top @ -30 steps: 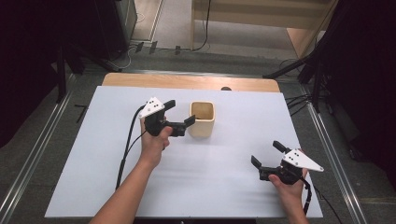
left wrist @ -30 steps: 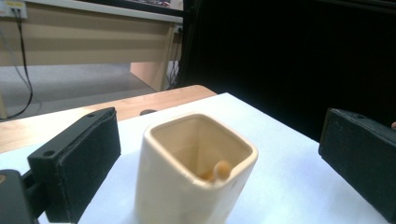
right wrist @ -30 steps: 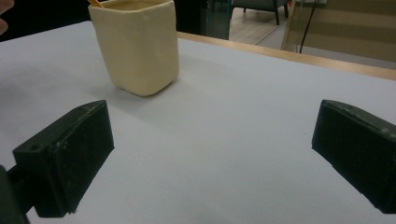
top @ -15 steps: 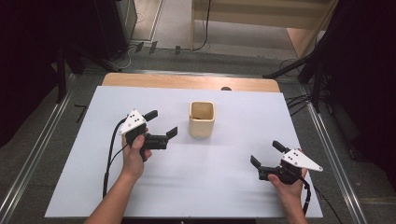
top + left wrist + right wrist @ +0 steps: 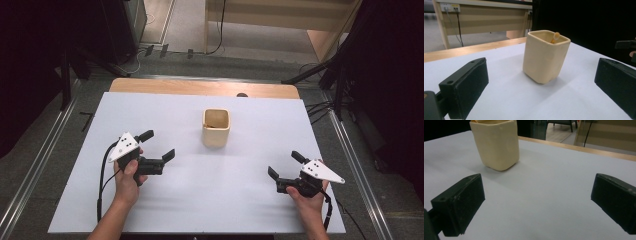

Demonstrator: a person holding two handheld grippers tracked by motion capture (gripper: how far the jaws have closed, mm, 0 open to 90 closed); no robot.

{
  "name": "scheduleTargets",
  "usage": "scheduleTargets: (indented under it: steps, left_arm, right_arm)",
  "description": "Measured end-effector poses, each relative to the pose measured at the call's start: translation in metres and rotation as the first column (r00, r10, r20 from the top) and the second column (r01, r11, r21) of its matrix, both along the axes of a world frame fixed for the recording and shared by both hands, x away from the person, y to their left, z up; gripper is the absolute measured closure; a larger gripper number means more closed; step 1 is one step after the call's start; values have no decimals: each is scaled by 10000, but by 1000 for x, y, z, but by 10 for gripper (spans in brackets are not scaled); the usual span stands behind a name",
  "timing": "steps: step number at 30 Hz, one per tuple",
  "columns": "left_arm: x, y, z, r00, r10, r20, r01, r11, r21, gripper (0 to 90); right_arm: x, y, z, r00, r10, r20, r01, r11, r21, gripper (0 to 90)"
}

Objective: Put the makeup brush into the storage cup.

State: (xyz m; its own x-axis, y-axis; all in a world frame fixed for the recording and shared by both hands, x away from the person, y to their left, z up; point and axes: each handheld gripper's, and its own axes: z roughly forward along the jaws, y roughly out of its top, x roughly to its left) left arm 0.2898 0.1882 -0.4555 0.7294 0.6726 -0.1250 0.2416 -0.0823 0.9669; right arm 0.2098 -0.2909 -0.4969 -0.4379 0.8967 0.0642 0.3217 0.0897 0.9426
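Note:
A cream square cup (image 5: 216, 128) stands upright at the middle of the white table (image 5: 200, 200). In the left gripper view the cup (image 5: 544, 56) holds a small orange-tipped stick (image 5: 555, 37) that pokes above its rim. My left gripper (image 5: 157, 145) is open at the table's left, well apart from the cup, with nothing between its jaws. My right gripper (image 5: 286, 165) is open near the front right, also empty. The cup (image 5: 496, 143) stands ahead of it in the right gripper view.
A bare wooden strip (image 5: 200, 88) runs along the table's far edge. Beyond it are a wooden desk (image 5: 280, 20) and floor cables (image 5: 150, 50). Dark stands and a metal rail (image 5: 350, 145) flank the table on the right.
My left gripper has drawn back from the cup, moving left and toward the table's front. The right gripper has stayed in place.

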Motion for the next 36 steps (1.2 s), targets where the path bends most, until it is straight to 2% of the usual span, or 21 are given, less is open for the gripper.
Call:
scheduleTargets:
  steps: [12, 15, 21, 29, 33, 36]
  left_arm:
    - [-19, 41, -17, 9984, 542, -144, -542, 9985, 9, 0]
    - [-22, 49, -17, 9975, 695, -120, -695, 9976, -35, 0]
    - [-29, 64, -15, 9963, 855, 84, -856, 9961, 196, 0]
    - [-38, 81, -17, 9944, 1054, 51, -1055, 9938, 346, 0]
    - [-42, 87, -16, 9939, 1101, 57, -1102, 9936, 257, 0]
    - [-45, 91, -17, 9936, 1127, 79, -1130, 9925, 474, 0]
  right_arm:
    - [0, -2, 0, 9999, -158, 16, 158, 9998, 108, 0]
    - [0, -2, 0, 9998, -193, 34, 193, 9998, 96, 0]
    - [-1, -2, 0, 9997, -243, 38, 242, 9997, 87, 0]
    - [-2, -5, 1, 9995, -317, 92, 315, 9994, 158, 0]
    - [-2, -6, 1, 9993, -350, 103, 348, 9993, 168, 0]
    - [-2, -6, 2, 9993, -364, 131, 362, 9992, 161, 0]
